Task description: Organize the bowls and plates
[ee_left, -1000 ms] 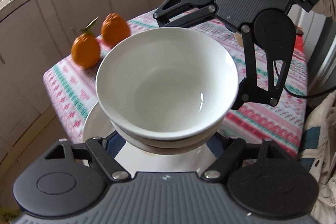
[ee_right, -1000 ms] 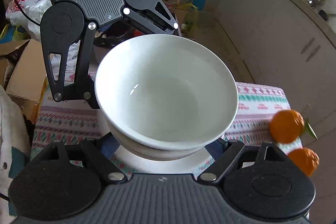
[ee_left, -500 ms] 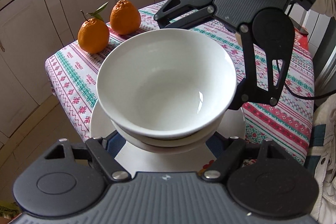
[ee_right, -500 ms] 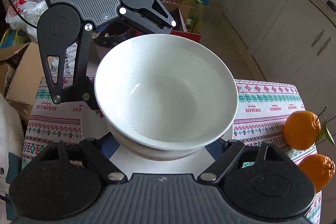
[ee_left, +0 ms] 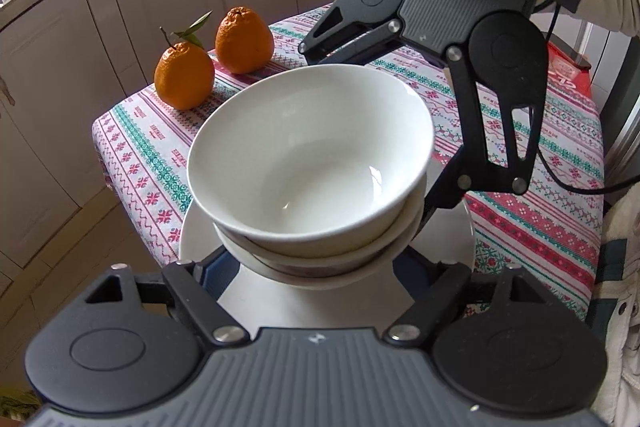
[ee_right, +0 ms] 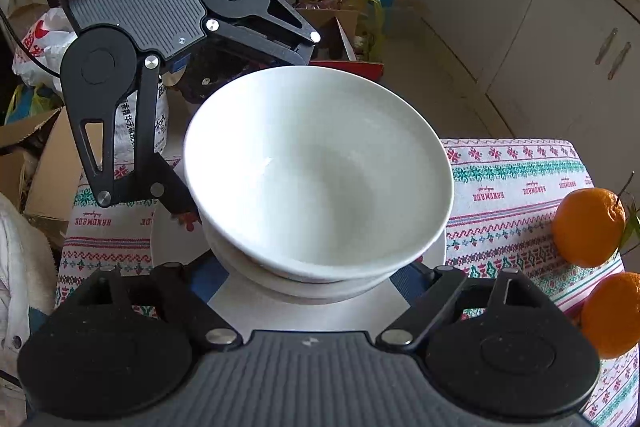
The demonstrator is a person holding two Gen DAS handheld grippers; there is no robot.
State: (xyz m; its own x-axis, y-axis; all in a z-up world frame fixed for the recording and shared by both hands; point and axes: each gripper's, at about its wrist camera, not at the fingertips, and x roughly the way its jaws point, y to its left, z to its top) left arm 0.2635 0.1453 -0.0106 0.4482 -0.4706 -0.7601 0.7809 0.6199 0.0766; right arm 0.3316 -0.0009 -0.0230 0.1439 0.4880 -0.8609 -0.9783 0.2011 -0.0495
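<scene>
Two white bowls are nested: the upper bowl (ee_left: 312, 163) sits slightly tilted in the lower bowl (ee_left: 360, 259). The stack is on or just above a white plate (ee_left: 460, 239) on the patterned tablecloth. My left gripper (ee_left: 312, 261) straddles the lower bowl from the near side. Its jaws are opening, with the bowl between them and the blue pads (ee_left: 214, 267) easing off its wall. My right gripper (ee_right: 312, 277) reaches in from the opposite side and is shut on the same lower bowl (ee_right: 320, 287). One of the right gripper's fingers (ee_left: 440, 195) touches that bowl's rim.
Two oranges (ee_left: 184, 75) (ee_left: 244, 41) sit at the table's far corner, also seen as oranges (ee_right: 588, 227) at the right. The tablecloth (ee_left: 152, 147) drops off at the left edge toward kitchen cabinets (ee_left: 52, 87). Boxes and bags (ee_right: 40, 155) lie on the floor beyond the table.
Both grippers have sunk with the bowl stack toward the plate and the table. The oranges now appear larger and sharp. The upper bowl sits more tilted than before.
</scene>
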